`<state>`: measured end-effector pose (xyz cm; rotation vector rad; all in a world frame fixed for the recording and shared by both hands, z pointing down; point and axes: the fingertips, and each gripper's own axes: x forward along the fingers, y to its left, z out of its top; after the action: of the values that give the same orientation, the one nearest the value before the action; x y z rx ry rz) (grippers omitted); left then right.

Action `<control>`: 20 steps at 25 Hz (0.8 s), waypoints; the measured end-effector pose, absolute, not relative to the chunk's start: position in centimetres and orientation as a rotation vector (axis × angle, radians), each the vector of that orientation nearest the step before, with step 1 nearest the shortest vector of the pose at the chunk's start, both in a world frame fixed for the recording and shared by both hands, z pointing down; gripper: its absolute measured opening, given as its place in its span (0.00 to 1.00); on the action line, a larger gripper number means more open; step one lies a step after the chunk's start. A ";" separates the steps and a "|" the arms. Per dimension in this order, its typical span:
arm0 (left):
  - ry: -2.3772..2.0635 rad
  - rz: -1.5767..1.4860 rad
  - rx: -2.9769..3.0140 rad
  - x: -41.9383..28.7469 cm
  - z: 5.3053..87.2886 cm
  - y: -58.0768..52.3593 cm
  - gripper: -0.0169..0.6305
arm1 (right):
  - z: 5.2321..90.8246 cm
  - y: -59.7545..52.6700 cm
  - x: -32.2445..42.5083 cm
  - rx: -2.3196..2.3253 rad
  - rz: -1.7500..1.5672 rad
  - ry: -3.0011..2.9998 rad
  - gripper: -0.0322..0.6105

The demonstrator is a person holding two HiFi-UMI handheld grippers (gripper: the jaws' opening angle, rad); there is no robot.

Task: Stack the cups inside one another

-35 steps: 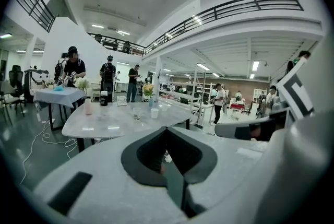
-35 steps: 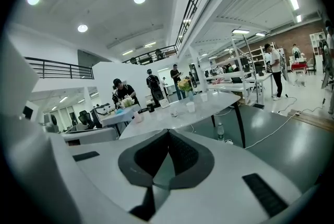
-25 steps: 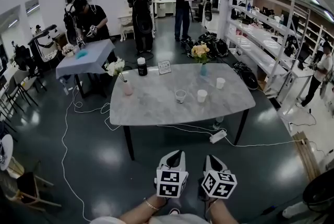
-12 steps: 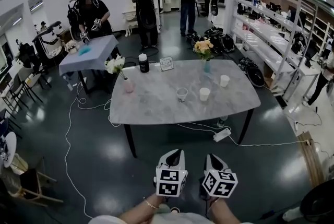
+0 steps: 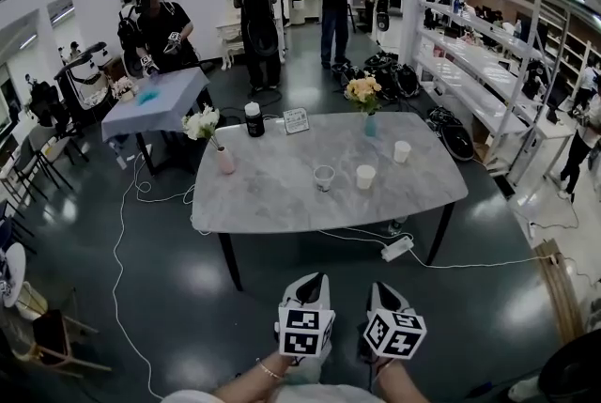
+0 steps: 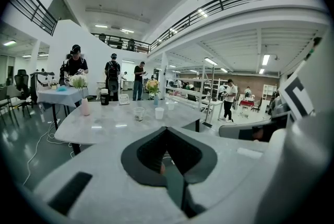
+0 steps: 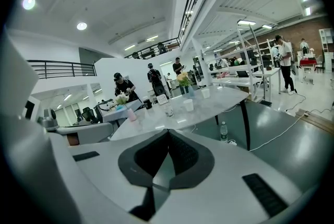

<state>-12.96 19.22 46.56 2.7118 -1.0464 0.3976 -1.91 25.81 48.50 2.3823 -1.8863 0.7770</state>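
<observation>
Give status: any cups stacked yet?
Done: nothing. The clear cup, the white cup beside it and the far white cup stand apart on the table. In hand: nothing; left gripper and right gripper are shut, empty, short of the table. Left: all the stacking.

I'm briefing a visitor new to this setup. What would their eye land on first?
A grey marble table fills the middle of the head view, three separate cups from its centre rightward: a clear cup, a near white cup, a far white cup. At the bottom, the left gripper and right gripper sit side by side short of the table, fingers together, empty.
</observation>
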 end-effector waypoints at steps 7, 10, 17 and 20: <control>-1.031 0.374 2.703 -10.8 47.0 15.7 0.02 | 48.3 22.6 0.7 2.412 0.733 -1.862 0.06; -1.028 0.348 2.707 -9.5 46.6 13.8 0.02 | 47.6 20.4 1.8 2.413 0.702 -1.872 0.06; -1.032 0.350 2.708 -6.6 46.7 8.3 0.02 | 47.2 14.8 4.5 2.409 0.683 -1.886 0.06; -1.045 0.347 2.717 -5.9 46.7 5.6 0.02 | 47.6 12.3 5.2 2.407 0.698 -1.883 0.06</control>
<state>-5.91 5.59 46.68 2.7167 -1.0451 0.3470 5.24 12.33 47.56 2.4068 -1.8828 0.6975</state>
